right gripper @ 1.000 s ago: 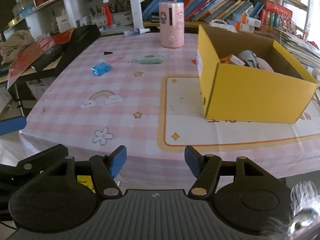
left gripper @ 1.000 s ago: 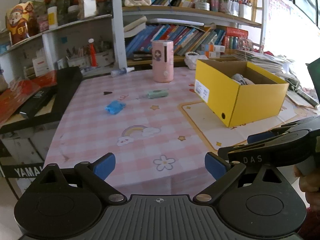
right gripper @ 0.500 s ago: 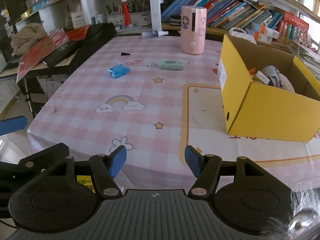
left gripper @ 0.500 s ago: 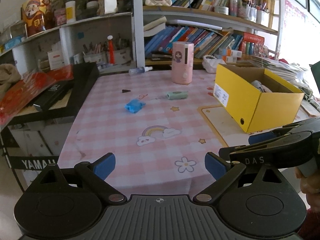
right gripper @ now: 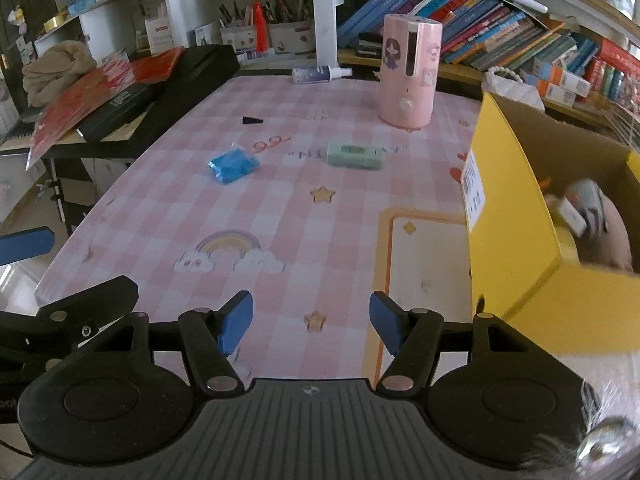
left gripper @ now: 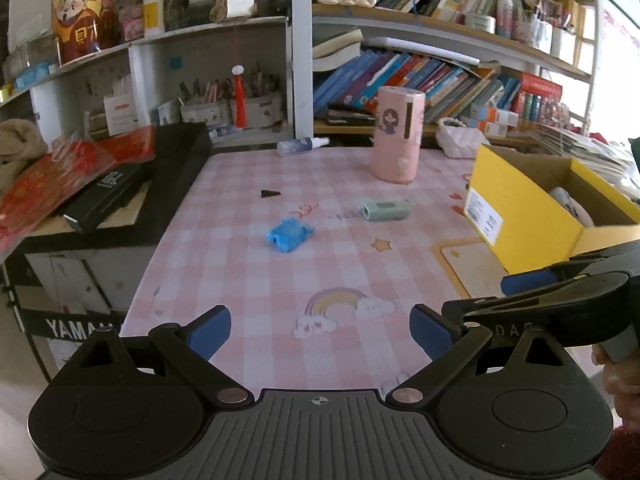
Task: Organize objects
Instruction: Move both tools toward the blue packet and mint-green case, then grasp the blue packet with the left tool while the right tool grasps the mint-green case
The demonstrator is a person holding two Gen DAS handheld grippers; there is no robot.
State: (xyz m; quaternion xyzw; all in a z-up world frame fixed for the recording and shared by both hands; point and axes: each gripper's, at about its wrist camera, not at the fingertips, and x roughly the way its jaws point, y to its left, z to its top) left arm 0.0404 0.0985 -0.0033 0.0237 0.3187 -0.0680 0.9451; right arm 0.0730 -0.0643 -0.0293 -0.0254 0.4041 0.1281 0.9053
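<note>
Both grippers, left gripper (left gripper: pixel 320 330) and right gripper (right gripper: pixel 311 318), released and empty, have advanced over the desk (right gripper: pixel 280 216); blue packet (right gripper: pixel 233 166), mid-frame, looks next.

Cluttered bookshelves (left gripper: pixel 420 76) behind pink-check table (left gripper: pixel 320 264)

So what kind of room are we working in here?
Probably a home study or a child's room: crowded bookshelves behind the table, pen holders on the shelf, and a pink checked tablecloth with rainbows and stars.
</note>
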